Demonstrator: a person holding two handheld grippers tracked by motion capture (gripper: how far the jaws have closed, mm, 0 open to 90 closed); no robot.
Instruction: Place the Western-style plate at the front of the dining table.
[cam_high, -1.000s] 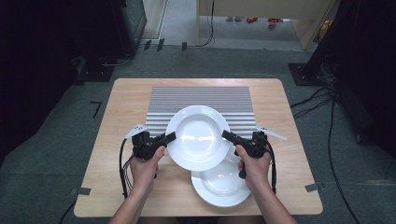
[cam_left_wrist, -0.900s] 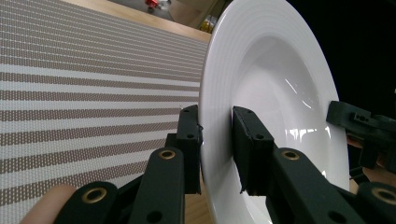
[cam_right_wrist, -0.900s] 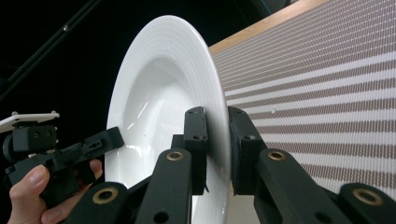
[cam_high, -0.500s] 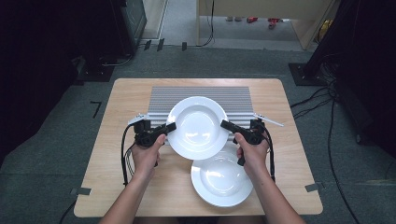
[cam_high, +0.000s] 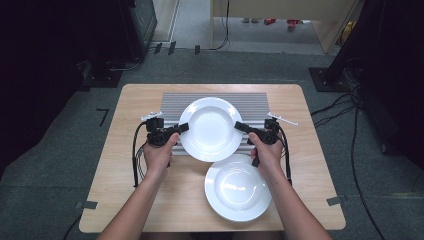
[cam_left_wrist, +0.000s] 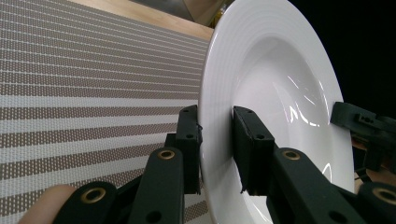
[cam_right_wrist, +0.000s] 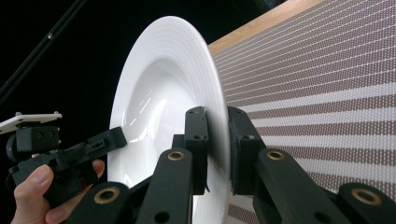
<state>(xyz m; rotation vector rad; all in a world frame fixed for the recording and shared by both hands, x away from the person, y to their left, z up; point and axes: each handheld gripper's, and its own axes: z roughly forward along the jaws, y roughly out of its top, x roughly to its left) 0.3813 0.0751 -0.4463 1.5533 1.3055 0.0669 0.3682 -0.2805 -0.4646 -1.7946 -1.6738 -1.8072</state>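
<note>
A white deep plate (cam_high: 211, 128) hangs in the air over the striped mat (cam_high: 172, 102), held by its rim from both sides. My left gripper (cam_high: 181, 128) is shut on the plate's left rim; in the left gripper view its pads (cam_left_wrist: 189, 140) pinch the white rim (cam_left_wrist: 217, 140). My right gripper (cam_high: 241, 126) is shut on the right rim, and the right gripper view shows the plate (cam_right_wrist: 159, 93) edge-on between its pads (cam_right_wrist: 240, 140), with the other gripper (cam_right_wrist: 100, 142) across the bowl. A second white plate (cam_high: 238, 187) lies flat on the table near the front.
The wooden table (cam_high: 125, 165) carries the grey striped mat at its back half. Cables (cam_high: 136, 160) trail from both grippers along the forearms. Dark equipment and floor cables (cam_high: 350, 110) surround the table.
Both hands have carried the held plate away from me, from above the lower plate to over the striped mat. The plate on the table has stayed put.
</note>
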